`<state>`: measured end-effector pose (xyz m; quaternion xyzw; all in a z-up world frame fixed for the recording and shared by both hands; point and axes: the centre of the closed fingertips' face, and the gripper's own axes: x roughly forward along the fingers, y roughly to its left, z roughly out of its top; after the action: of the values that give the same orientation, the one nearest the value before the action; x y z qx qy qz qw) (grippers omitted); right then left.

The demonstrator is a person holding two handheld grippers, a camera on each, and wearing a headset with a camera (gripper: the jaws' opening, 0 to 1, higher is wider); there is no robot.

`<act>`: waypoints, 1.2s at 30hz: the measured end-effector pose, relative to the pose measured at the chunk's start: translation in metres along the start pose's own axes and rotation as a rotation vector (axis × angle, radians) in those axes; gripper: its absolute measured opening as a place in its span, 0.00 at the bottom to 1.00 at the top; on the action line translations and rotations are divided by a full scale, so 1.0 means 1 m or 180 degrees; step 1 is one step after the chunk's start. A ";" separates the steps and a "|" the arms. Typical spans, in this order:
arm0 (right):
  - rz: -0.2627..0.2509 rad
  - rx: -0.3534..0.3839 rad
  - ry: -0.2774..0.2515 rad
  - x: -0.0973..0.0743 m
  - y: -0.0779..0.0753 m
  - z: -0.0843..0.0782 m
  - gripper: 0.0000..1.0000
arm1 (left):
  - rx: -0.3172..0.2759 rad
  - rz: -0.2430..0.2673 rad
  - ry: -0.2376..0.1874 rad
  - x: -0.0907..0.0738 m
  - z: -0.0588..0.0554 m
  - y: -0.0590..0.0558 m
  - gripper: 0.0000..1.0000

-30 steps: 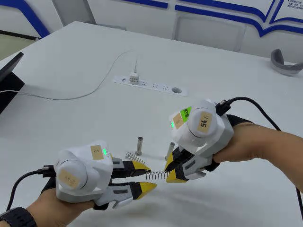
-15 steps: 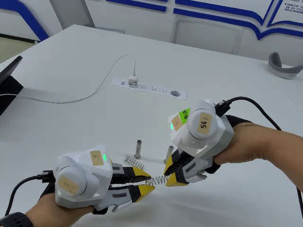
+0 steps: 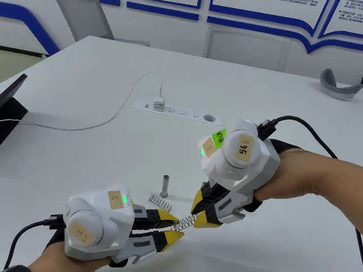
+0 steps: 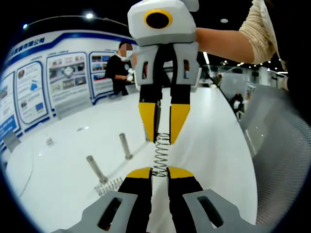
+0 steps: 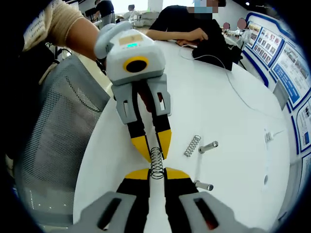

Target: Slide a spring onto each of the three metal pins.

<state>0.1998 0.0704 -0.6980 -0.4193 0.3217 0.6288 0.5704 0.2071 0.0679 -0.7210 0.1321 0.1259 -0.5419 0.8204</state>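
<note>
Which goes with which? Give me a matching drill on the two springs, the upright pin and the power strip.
1 held spring
2 loose spring
3 pin
4 power strip

a lying flat on the table
b farther back, plug inserted
c standing upright, bare
d spanning left gripper to right gripper

Pairs: 1-d, 2-a, 3-c, 4-b

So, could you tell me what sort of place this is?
Probably an exhibition or demo hall: blue-trimmed display panels on the walls, a power strip on the big white table, people seated at it.
</note>
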 end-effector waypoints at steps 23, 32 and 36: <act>-0.0048 -0.0087 -0.0115 -0.002 0.000 0.022 0.12 | -0.0002 -0.0006 -0.0019 0.003 0.003 -0.003 0.11; -0.0039 -0.0009 -0.0120 -0.002 -0.001 0.022 0.13 | -0.0035 -0.0004 -0.0045 0.003 0.002 -0.004 0.11; -0.0036 0.0042 -0.0106 -0.002 -0.002 0.019 0.14 | -0.0042 0.0005 -0.0057 0.003 0.001 -0.003 0.11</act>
<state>0.1988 0.0866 -0.6873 -0.4068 0.3139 0.6304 0.5819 0.2055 0.0635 -0.7210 0.1220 0.1220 -0.5416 0.8227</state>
